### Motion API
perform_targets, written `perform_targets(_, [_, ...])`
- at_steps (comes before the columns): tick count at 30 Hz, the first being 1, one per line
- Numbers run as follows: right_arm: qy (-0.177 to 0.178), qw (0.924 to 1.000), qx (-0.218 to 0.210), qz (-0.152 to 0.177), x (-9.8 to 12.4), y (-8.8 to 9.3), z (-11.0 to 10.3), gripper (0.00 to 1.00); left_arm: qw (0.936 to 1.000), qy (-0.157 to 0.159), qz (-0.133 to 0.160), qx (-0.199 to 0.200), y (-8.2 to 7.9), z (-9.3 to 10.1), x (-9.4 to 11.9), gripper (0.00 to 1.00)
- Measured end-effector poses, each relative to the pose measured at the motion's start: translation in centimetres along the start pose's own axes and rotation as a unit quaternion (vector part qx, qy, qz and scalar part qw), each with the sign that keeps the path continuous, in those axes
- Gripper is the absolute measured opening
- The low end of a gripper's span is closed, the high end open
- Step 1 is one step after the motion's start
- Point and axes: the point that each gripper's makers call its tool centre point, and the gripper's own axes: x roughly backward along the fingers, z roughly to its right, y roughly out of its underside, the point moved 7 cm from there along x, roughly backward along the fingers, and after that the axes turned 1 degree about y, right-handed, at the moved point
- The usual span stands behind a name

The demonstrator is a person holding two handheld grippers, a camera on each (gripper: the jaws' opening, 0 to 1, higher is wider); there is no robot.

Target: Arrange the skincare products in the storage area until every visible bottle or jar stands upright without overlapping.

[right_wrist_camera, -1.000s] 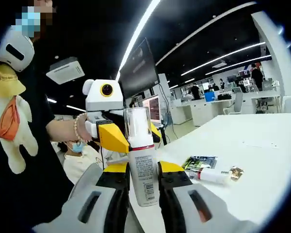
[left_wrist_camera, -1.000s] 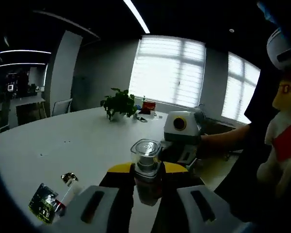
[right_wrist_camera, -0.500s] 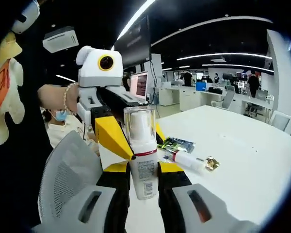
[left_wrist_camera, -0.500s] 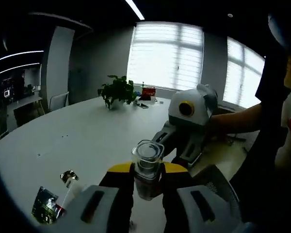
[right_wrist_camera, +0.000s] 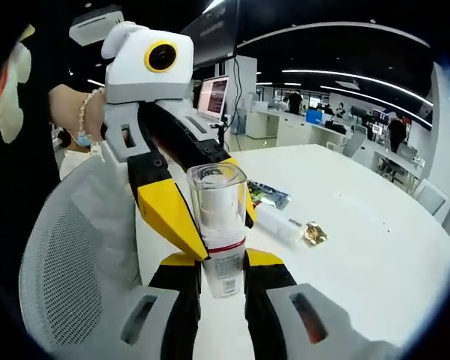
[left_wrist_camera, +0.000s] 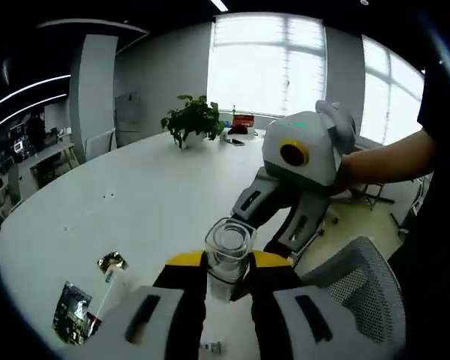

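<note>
Both claws are closed on one and the same spray bottle [right_wrist_camera: 219,225], held upright in the air above a mesh chair [right_wrist_camera: 75,262] at the worktop's edge. In the right gripper view the right claw [right_wrist_camera: 219,271] clamps the labelled white body below the red band; the left claw [right_wrist_camera: 181,214] comes in from the left, its yellow jaws against the bottle just beside the clear cap. In the left gripper view the left claw [left_wrist_camera: 226,266] pinches the bottle, clear cap [left_wrist_camera: 229,241] uppermost, with the right claw [left_wrist_camera: 274,221] reaching in just beyond it.

Progress: little done, as far as visible. The bottle is not yet set down on the worktop [right_wrist_camera: 375,240]. Beyond the bottle, a white tube with a gold cap [right_wrist_camera: 285,225] lies flat on the worktop, touching or just beside a dark green packet [right_wrist_camera: 264,195]. Left to do, by my judgement: stand the bottle on the worktop, then right the tube clear of the packet.
</note>
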Motion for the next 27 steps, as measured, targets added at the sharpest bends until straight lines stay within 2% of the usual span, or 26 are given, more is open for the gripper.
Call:
perform_targets(7, [0.004,0.9999,-0.014,0.001,-0.7,1.8,1.2,0.21,0.9999,-0.007,-0.011,0.005,0.9,-1.2,-1.6,0.15])
perform_targets(17, [0.009,0.9995,-0.018,-0.023,-1.2,4.4,2.9,0.21,0.9997,-0.010,-0.019,0.009,2.2,-2.1,-4.9,0.16])
perform_targets(27, [0.008,0.9986,-0.022,-0.047,-2.4,6.7,4.3,0.22,0.9995,-0.013,-0.018,0.022,3.9,-3.1,-7.1,0.16])
